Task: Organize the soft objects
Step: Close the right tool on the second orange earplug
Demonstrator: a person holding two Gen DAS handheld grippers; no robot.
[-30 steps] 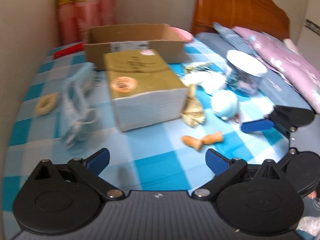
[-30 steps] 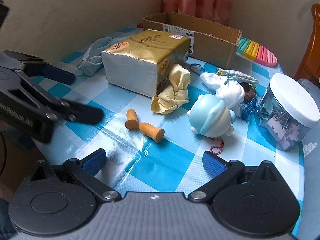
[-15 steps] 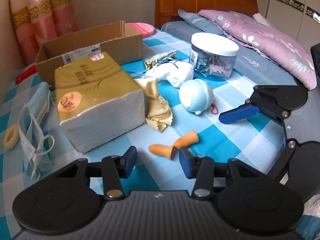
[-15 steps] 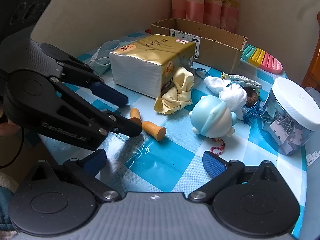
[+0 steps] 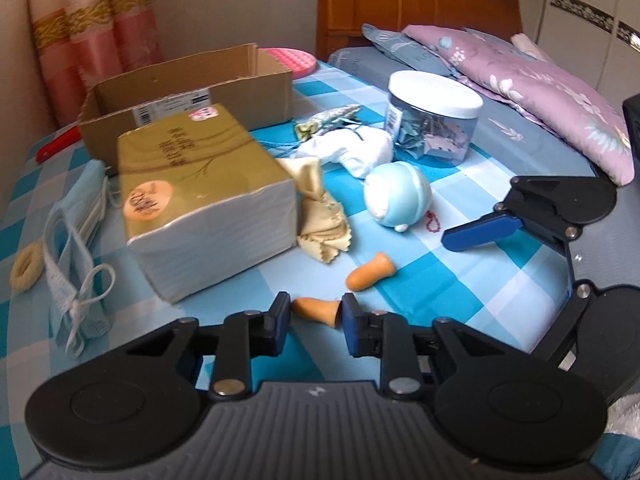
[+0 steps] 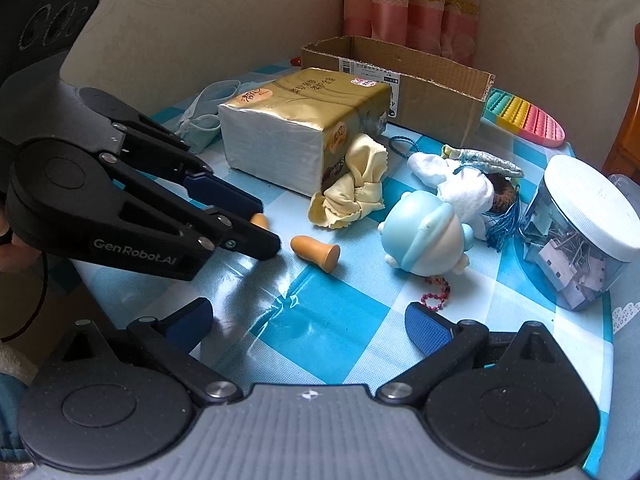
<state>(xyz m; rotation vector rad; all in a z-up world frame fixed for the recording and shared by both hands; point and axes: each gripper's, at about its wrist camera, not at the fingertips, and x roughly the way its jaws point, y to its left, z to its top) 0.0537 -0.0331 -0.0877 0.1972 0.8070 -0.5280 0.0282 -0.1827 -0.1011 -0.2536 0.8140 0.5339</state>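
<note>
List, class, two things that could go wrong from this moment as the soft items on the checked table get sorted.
1. The left hand-held gripper pinches only one small orange earplug; squashy foam may slip out when lifted.
2. The second earplug lies close by and could be knocked toward the table edge.

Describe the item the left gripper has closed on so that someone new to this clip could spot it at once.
Start at the big gold tissue pack on the blue checked tablecloth. In front of it lie two orange foam earplugs; the held earplug is the one nearer the camera, pinched between the left gripper pads. Its twin, the free earplug, lies untouched farther out, toward the pale blue round toy.
</note>
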